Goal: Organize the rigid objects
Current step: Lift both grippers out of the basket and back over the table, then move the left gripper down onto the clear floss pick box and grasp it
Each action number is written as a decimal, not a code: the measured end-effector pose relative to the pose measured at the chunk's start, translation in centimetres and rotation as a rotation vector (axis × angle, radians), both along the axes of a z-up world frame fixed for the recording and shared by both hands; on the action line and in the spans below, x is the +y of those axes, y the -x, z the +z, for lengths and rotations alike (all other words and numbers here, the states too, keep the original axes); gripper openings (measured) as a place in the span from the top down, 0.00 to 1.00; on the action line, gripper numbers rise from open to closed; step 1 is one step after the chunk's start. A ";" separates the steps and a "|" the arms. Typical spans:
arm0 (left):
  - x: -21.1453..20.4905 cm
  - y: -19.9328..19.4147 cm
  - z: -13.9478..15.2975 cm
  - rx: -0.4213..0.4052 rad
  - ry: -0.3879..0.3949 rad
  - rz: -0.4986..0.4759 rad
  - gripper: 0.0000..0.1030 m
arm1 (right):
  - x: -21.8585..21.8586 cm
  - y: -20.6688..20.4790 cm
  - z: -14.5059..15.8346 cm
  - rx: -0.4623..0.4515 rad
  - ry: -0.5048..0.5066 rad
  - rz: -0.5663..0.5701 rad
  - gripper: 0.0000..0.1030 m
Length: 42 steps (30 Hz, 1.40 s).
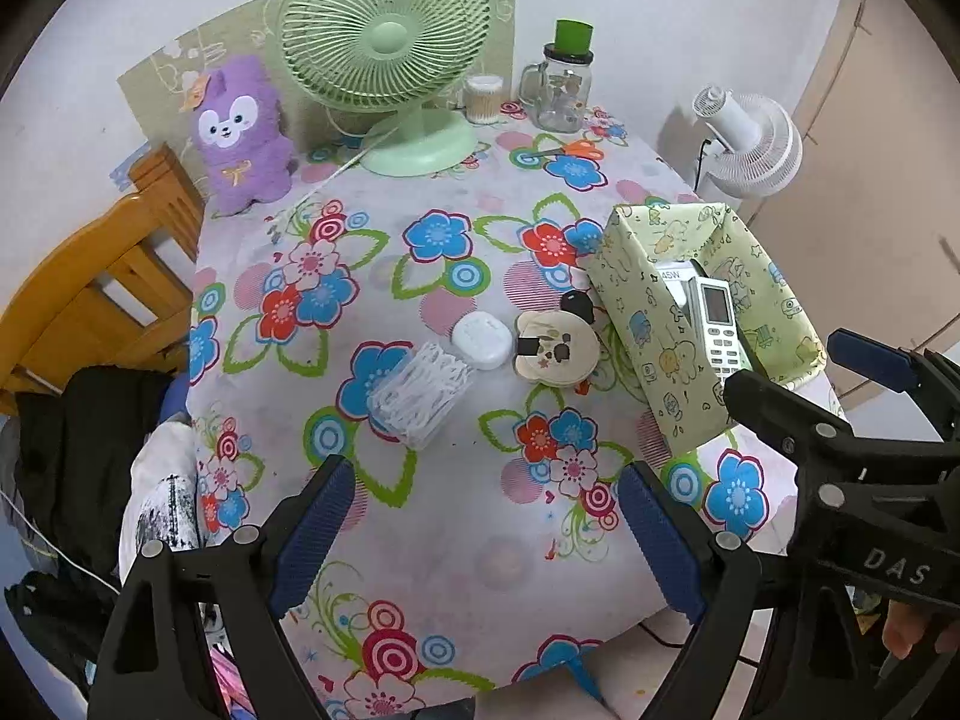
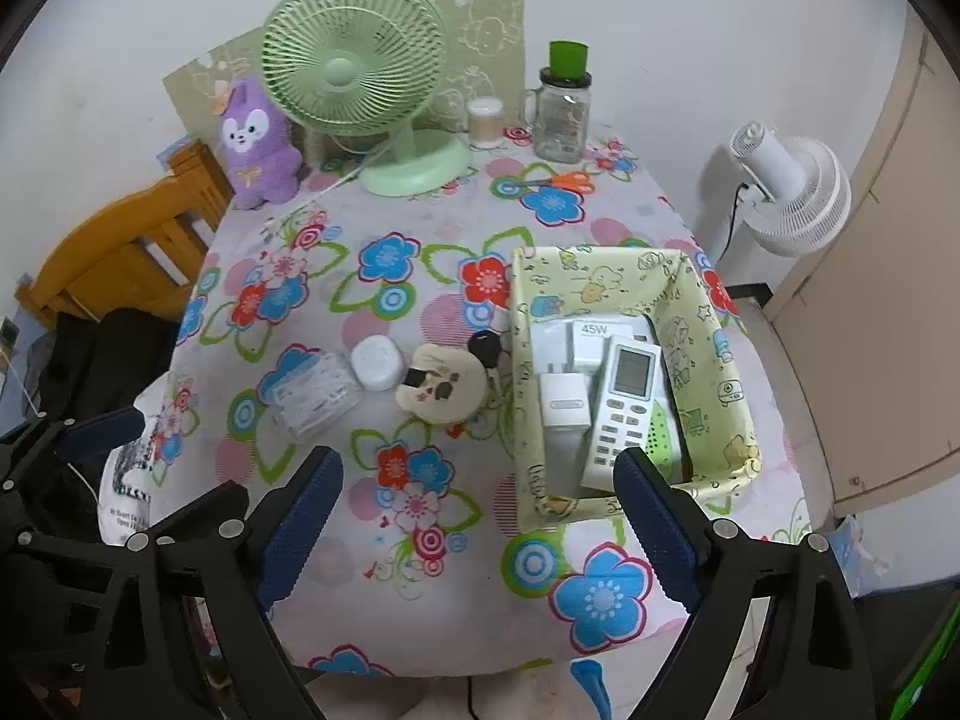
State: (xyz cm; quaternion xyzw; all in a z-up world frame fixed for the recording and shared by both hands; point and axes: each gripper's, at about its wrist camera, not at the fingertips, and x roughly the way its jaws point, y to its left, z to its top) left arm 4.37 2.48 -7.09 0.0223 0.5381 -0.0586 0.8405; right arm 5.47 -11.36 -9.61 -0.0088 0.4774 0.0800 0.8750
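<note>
A green patterned storage box [image 2: 522, 372] [image 1: 636, 330] stands on the right of the floral table. In it lie a white remote control [image 2: 621, 408] [image 1: 717, 324], white chargers [image 2: 564, 399] and a green item [image 2: 660, 432]. Left of the box sit a beige panda-shaped compact [image 2: 441, 387] [image 1: 558, 348], a white round case [image 2: 377, 363] [image 1: 483, 339] and a clear box of white picks [image 2: 315, 393] [image 1: 420, 390]. My left gripper [image 1: 486, 516] is open and empty above the table's near side. My right gripper [image 2: 480, 498] is open and empty near the box's front; it shows in the left wrist view [image 1: 804, 372].
At the back stand a green desk fan [image 2: 360, 78], a purple plush toy [image 2: 258, 144], a cotton swab jar [image 2: 485, 123], a glass jar with a green lid [image 2: 561, 114] and orange scissors [image 2: 564, 181]. A wooden chair [image 2: 120, 240] is left, a white fan [image 2: 792, 192] right.
</note>
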 end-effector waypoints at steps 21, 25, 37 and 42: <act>-1.4 -0.7 0.3 -0.007 -0.018 0.115 0.12 | -0.9 -1.9 1.0 -0.019 -0.013 0.129 0.08; -1.5 -1.0 0.1 -0.010 -0.034 0.128 0.12 | -0.9 -2.5 0.9 -0.019 -0.015 0.172 0.08; 0.3 -3.3 -1.2 -0.006 -0.025 0.069 0.12 | 1.2 -4.1 0.1 -0.022 0.021 0.139 0.08; 1.9 -4.7 -1.9 -0.004 -0.013 0.013 0.12 | 2.5 -4.8 -0.7 0.004 0.010 0.074 0.08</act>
